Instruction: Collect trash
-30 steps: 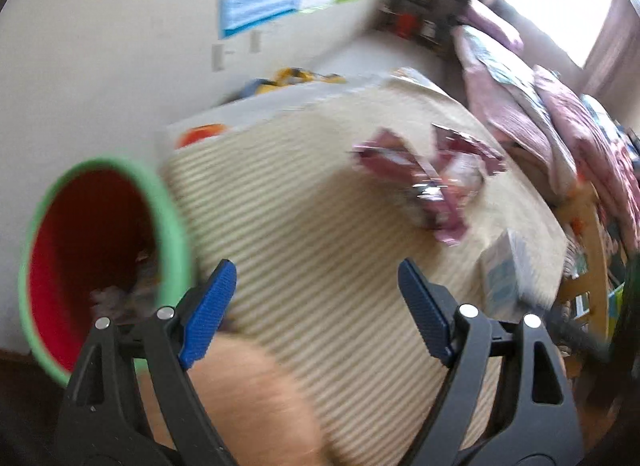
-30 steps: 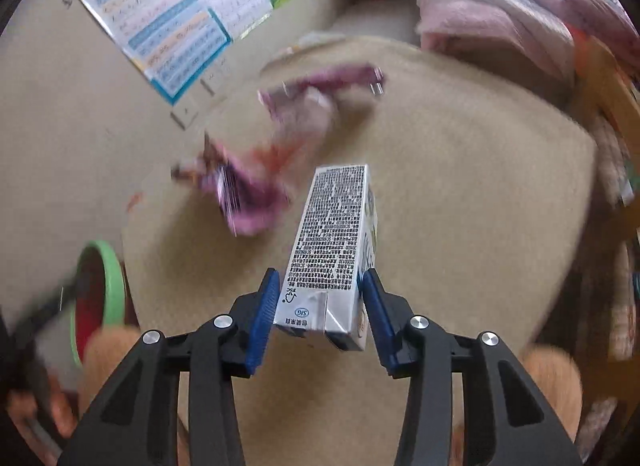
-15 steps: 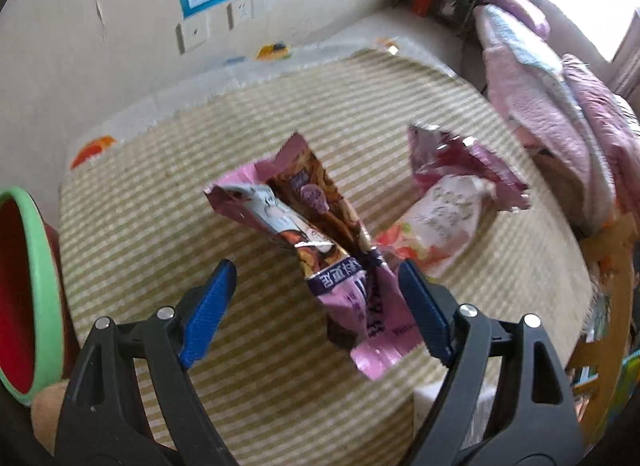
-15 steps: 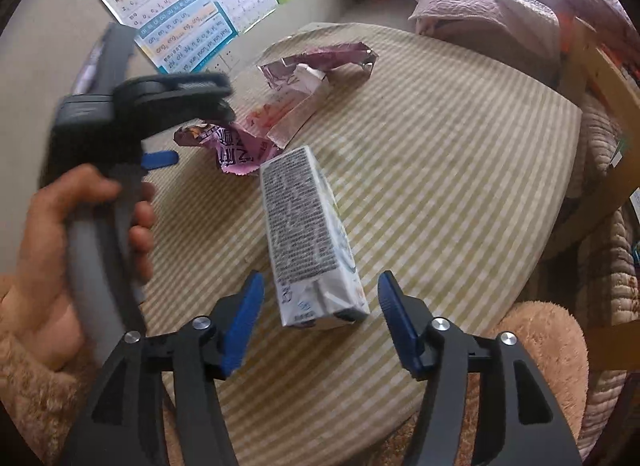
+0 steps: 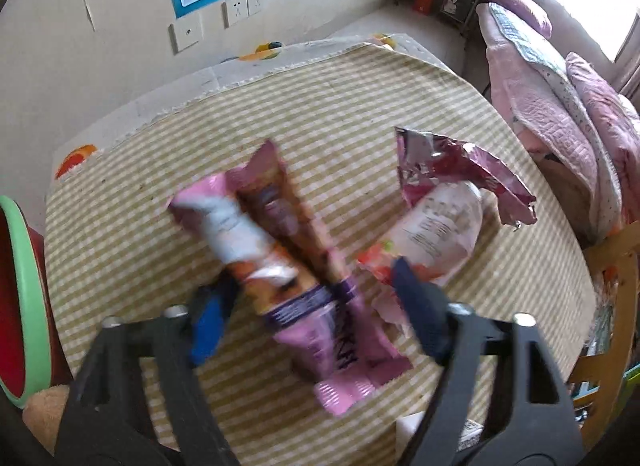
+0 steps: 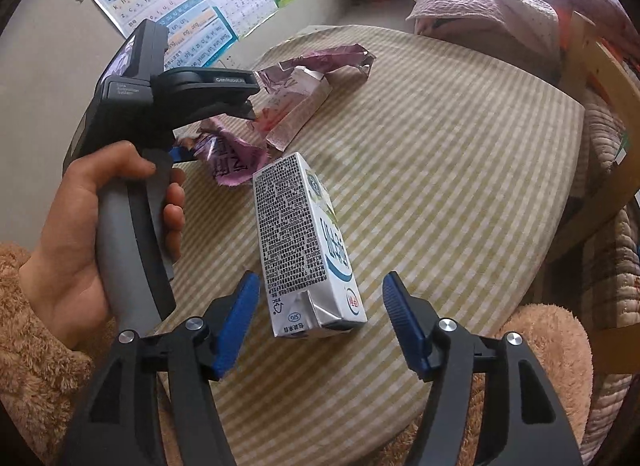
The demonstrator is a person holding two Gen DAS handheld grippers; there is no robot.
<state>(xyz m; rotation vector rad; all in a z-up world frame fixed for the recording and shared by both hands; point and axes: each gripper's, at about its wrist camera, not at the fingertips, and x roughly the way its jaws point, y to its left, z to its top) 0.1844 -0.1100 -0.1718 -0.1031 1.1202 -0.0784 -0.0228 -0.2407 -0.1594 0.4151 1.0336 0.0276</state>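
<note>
Left gripper [image 5: 316, 310] jaws closing around pink snack wrapper [image 5: 304, 290] lying mid-table, contact unclear. Right gripper [image 6: 316, 322] jaws opening, standing apart beside milk carton [image 6: 308, 250] lying near edge. Green-rimmed bin [image 5: 24, 306] sitting far left, contents hidden.

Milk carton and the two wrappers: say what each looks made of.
Milk carton: coated paperboard by its look, with sharp folded edges and a glued flap; smooth printed faces.
Pink wrapper: thin glossy plastic film, crumpled and twisted.
Maroon wrapper: probably metallised film; silvery inside shows where it is torn open.
</note>
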